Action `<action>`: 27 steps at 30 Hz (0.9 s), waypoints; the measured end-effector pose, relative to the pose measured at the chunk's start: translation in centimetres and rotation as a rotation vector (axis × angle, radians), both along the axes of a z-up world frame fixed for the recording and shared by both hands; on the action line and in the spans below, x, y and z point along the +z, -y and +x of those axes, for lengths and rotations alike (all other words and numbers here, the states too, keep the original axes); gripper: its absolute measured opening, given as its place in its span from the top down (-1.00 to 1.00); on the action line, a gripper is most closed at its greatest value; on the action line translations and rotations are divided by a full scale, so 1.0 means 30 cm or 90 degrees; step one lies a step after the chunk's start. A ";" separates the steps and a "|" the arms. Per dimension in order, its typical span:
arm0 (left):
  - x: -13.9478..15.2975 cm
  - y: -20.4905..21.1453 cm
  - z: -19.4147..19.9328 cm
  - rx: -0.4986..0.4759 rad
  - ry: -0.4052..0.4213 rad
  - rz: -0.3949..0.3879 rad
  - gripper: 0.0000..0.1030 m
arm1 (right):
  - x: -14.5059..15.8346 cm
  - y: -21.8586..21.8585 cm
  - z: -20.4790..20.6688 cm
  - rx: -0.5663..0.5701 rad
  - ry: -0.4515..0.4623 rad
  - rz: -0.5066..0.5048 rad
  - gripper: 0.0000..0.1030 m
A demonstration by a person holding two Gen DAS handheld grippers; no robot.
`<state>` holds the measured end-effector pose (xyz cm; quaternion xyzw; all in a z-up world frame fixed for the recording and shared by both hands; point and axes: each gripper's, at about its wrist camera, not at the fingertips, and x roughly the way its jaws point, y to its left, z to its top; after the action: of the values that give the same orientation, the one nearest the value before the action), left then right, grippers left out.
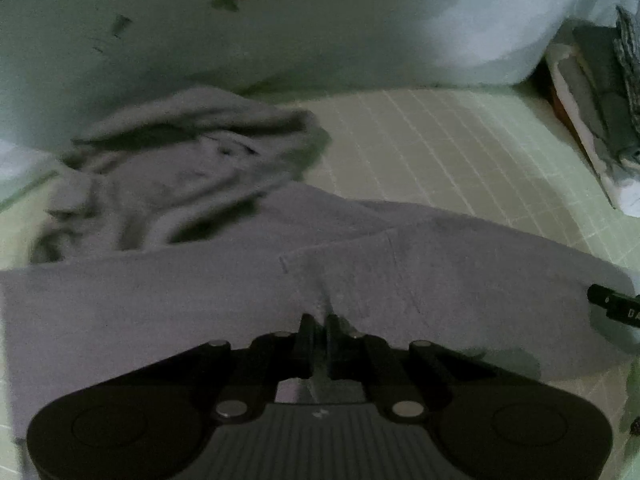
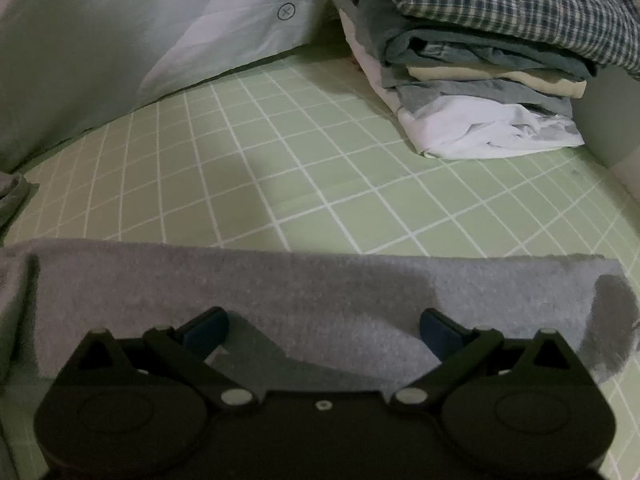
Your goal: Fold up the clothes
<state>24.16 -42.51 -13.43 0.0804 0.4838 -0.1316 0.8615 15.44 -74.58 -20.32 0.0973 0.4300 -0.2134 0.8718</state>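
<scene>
A grey garment [image 1: 200,300] lies on the green grid mat [image 1: 440,148], flat near me and bunched in folds at the far left. My left gripper [image 1: 318,324] is shut on a pinch of its cloth, which rises in a small ridge between the fingers. At the right edge of the left wrist view a bit of the other gripper [image 1: 616,306] shows. In the right wrist view the same grey garment [image 2: 320,292] lies as a flat band across the mat [image 2: 320,168]. My right gripper [image 2: 324,330] hovers open just over it, blue pads [image 2: 438,334] wide apart.
A stack of folded clothes [image 2: 480,80] topped by a blue checked shirt [image 2: 520,4] stands at the far right of the mat; the stack [image 1: 600,112] also shows in the left wrist view. Pale bedding [image 2: 120,40] rises behind the mat.
</scene>
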 end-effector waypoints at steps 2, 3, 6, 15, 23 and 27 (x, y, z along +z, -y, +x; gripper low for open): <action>0.019 -0.099 -0.002 0.028 0.017 0.025 0.88 | -0.001 -0.006 -0.003 0.000 0.003 -0.006 -1.00; 0.028 -0.148 -0.002 0.043 0.026 0.037 0.88 | -0.001 -0.009 -0.005 -0.002 0.004 -0.007 -1.00; 0.056 -0.296 -0.005 0.085 0.052 0.074 0.88 | -0.002 -0.015 -0.008 -0.011 0.006 -0.008 -1.00; 0.016 -0.671 0.012 0.228 0.047 0.108 0.81 | 0.013 -0.066 0.020 0.000 -0.022 -0.056 -1.00; -0.073 -0.705 0.019 0.266 0.038 0.080 0.63 | 0.022 -0.085 0.041 -0.010 -0.050 -0.070 -1.00; -0.082 -0.708 0.008 0.298 0.048 0.085 0.26 | 0.023 -0.097 0.044 -0.011 -0.055 -0.074 -1.00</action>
<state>24.42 -21.27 -15.88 0.0277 0.4641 0.1073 0.8788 16.75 -71.67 -19.64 0.0409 0.4529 -0.2496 0.8549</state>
